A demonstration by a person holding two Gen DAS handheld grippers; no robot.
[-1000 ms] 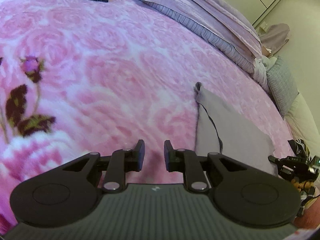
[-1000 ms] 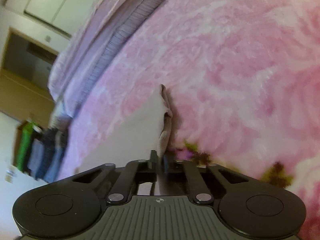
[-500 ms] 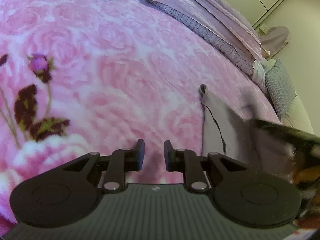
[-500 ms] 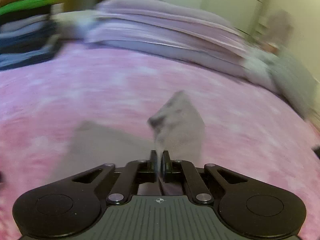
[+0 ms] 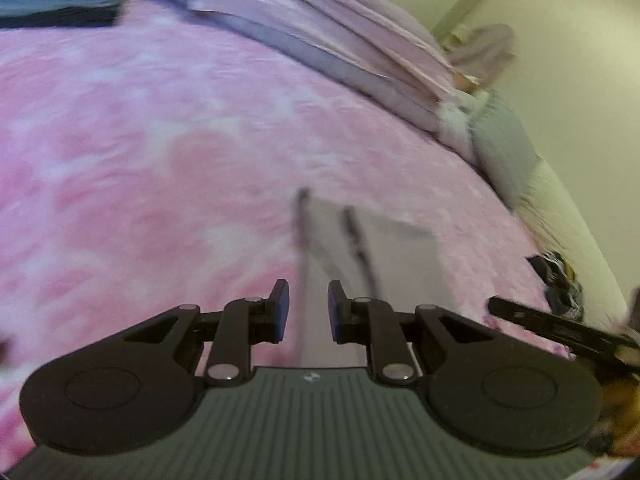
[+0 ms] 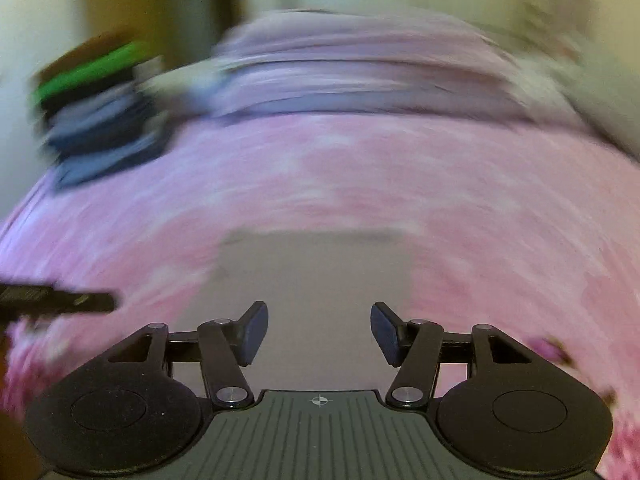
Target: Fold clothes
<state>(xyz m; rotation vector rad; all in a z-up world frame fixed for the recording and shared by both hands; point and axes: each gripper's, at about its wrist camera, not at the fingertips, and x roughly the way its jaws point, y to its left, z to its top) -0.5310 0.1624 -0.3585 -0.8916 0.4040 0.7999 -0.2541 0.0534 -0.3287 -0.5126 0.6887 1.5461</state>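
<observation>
Right now the small grey cloth garment (image 6: 316,280), soft and thin with a dark seam line along one edge, lies flat as a neat rectangle on the fuzzy pink rose-patterned blanket (image 6: 400,184), just ahead of my right claw (image 6: 318,334). Those jaws have just been opening; they stand wide apart with nothing between them, so the cloth is released. My left claw (image 5: 308,312) sits beside the garment's near edge, its jaws only narrowly apart and, as far as the blur lets me judge, holding nothing. I reckon the fold is laid but loose: the fabric looks limp and light, and the plush pile under it could let a layer creep or spring back. If I pull away low, a pad could snag the top layer and drag it open. Beyond, at the blanket's far edge, lies lilac striped bedding (image 6: 360,76), with a stack of folded dark and green clothes (image 6: 100,120) to its left.
</observation>
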